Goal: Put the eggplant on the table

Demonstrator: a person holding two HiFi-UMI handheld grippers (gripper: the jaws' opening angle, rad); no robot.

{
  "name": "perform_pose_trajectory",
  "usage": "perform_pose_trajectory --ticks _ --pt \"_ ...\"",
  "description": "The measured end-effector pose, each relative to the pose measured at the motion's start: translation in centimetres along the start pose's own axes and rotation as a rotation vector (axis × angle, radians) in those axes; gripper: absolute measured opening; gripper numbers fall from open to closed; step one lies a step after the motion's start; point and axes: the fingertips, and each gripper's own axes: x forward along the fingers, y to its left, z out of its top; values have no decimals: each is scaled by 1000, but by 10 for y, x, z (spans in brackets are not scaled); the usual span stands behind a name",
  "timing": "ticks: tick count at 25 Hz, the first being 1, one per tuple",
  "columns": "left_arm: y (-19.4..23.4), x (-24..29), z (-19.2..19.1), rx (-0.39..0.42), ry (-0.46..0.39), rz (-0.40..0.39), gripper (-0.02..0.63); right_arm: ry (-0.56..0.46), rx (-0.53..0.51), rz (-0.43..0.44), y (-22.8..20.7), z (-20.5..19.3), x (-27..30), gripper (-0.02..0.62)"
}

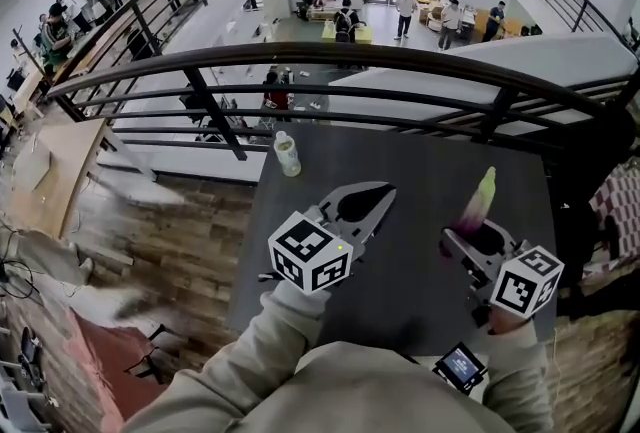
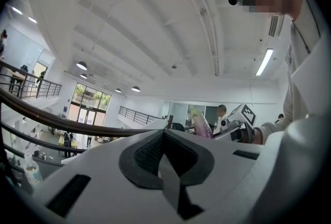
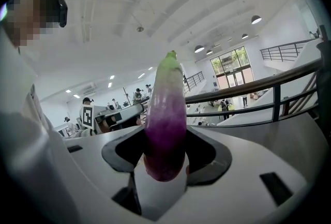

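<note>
Right tool (image 1: 472, 239) clamped on eggplant (image 1: 479, 199), held upright over desk (image 1: 420, 156), left tool (image 1: 378, 193) closed, empty, over desk's middle, bottle (image 1: 287, 154) at desk's far-left corner.

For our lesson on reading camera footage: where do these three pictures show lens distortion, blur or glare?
Head view: the railing bows into an arc, and the brickwork at lower left is smeared. Left gripper view: black corners ring the picture; the strip light burns white. Right gripper view: the eggplant looms oversized and sharp, the people behind it tiny.
</note>
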Motion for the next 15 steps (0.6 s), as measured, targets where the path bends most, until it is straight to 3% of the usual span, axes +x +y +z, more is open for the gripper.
perform_pose_trajectory --ticks 5,15 --pt "10 5 -5 -19 25 -31 0 14 8 -32 -5 6 9 241" --pt "20 27 -1 -15 36 0 0 29 19 -15 -26 21 12 241"
